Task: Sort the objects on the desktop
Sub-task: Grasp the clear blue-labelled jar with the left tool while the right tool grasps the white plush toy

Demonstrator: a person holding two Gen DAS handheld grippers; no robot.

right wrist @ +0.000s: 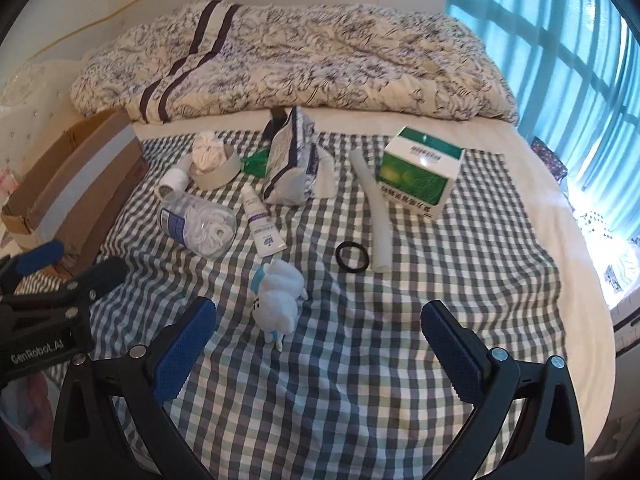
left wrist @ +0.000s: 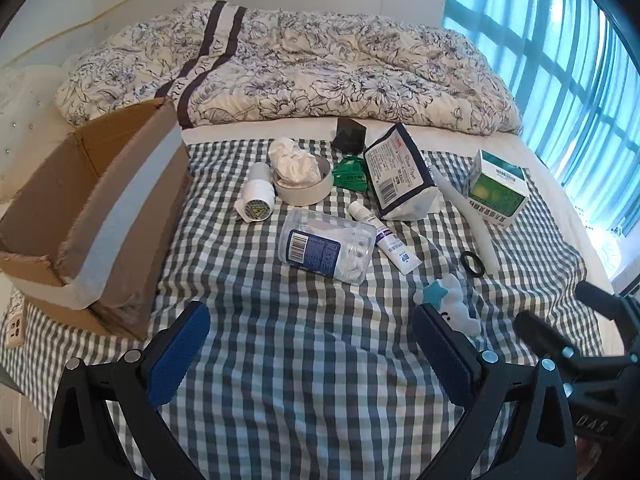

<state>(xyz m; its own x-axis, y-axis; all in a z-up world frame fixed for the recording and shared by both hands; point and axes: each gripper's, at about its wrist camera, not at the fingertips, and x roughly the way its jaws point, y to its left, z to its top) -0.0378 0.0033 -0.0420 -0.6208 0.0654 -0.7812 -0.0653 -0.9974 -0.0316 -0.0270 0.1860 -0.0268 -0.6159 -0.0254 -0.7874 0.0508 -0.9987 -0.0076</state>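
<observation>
Small items lie scattered on a checked cloth [left wrist: 300,360] spread over a bed. Among them are a clear plastic jar [left wrist: 326,246] on its side, a white tube [left wrist: 384,238], a tissue pack [left wrist: 400,178], a green and white box [left wrist: 498,188], a black ring [left wrist: 474,261], a white foam stick [left wrist: 466,216] and a white plush toy [right wrist: 280,296]. My left gripper [left wrist: 312,340] hovers open over bare cloth in front of the jar. My right gripper [right wrist: 320,332] is open too, with the plush toy just beyond its left finger [right wrist: 188,340].
An open cardboard box [left wrist: 92,208] stands at the left edge of the cloth. A white bottle [left wrist: 258,198], a tape roll holding crumpled tissue [left wrist: 302,178], a green clip [left wrist: 352,174] and a black cube [left wrist: 350,134] sit farther back. A floral duvet [left wrist: 288,68] lies behind them.
</observation>
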